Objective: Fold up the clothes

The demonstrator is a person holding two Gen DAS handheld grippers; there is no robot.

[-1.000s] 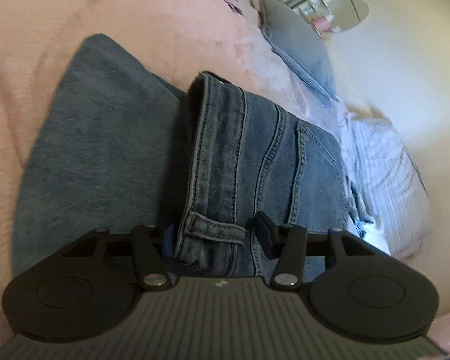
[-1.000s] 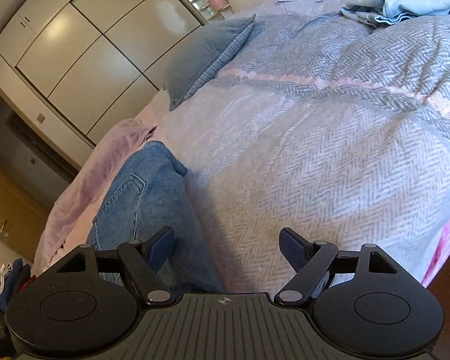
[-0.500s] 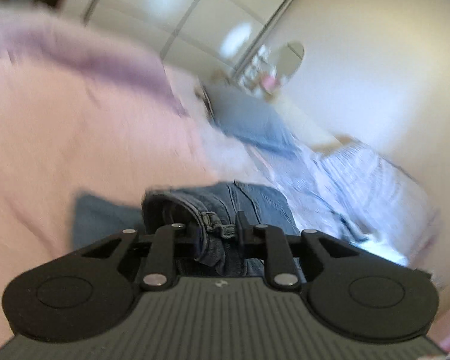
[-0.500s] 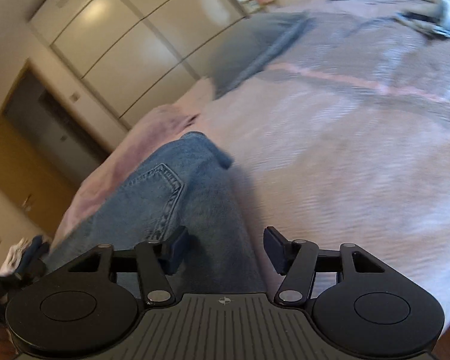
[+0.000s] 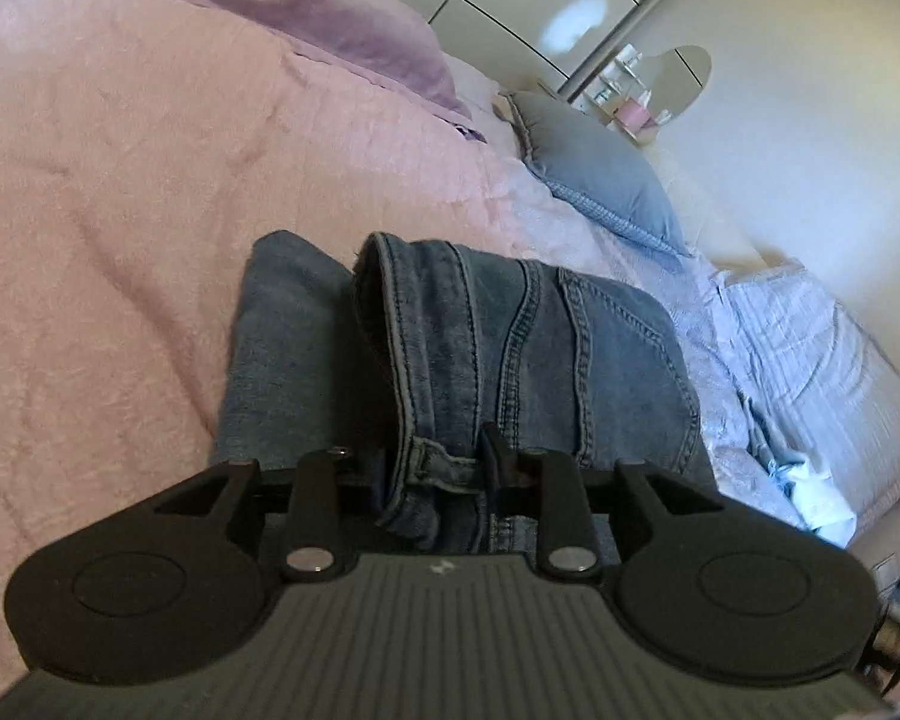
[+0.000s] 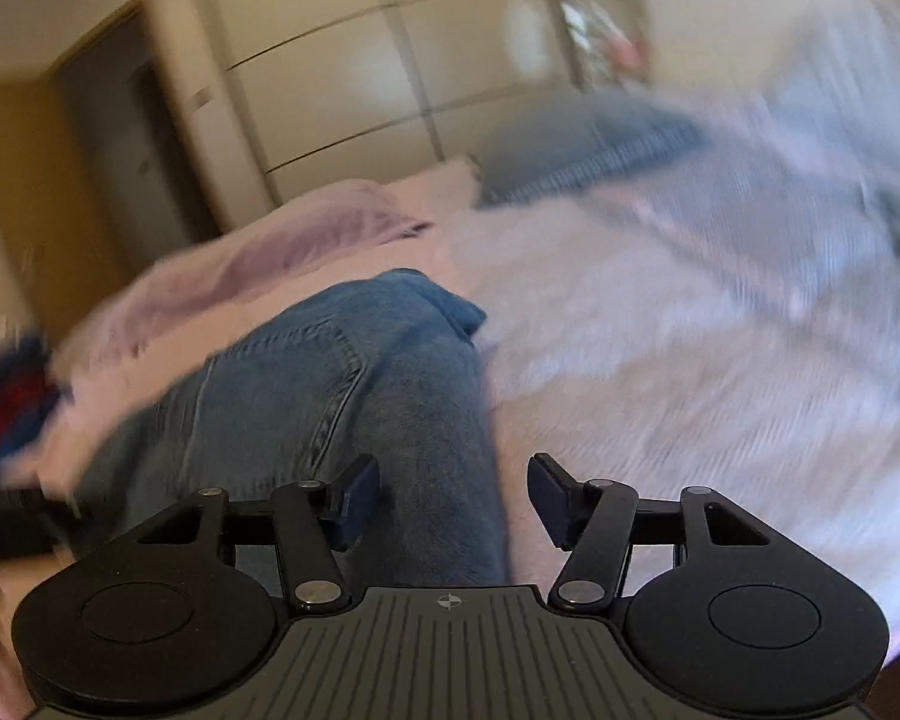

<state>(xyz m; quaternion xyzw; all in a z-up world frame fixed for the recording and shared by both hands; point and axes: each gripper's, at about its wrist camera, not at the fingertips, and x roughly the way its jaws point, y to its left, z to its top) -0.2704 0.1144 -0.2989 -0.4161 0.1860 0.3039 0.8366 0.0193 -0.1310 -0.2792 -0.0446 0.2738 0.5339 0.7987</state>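
Note:
Folded blue jeans lie on the pink bedspread. My left gripper is shut on the jeans' waistband at a belt loop, the denim bunched between its fingers. In the right wrist view the same jeans stretch ahead and to the left, with a back pocket showing. My right gripper stands open over the near edge of the denim, fingers apart, nothing pinched. That view is blurred by motion.
A lilac blanket lies at the bed's far side. A grey-blue pillow and a striped pillow sit toward the headboard. Pale clothes lie at the right. Wardrobe doors stand behind the bed.
My left gripper closed on the jeans' waistband and pulled back and up. My right gripper swung left over the jeans, its fingers narrowing a little but staying open.

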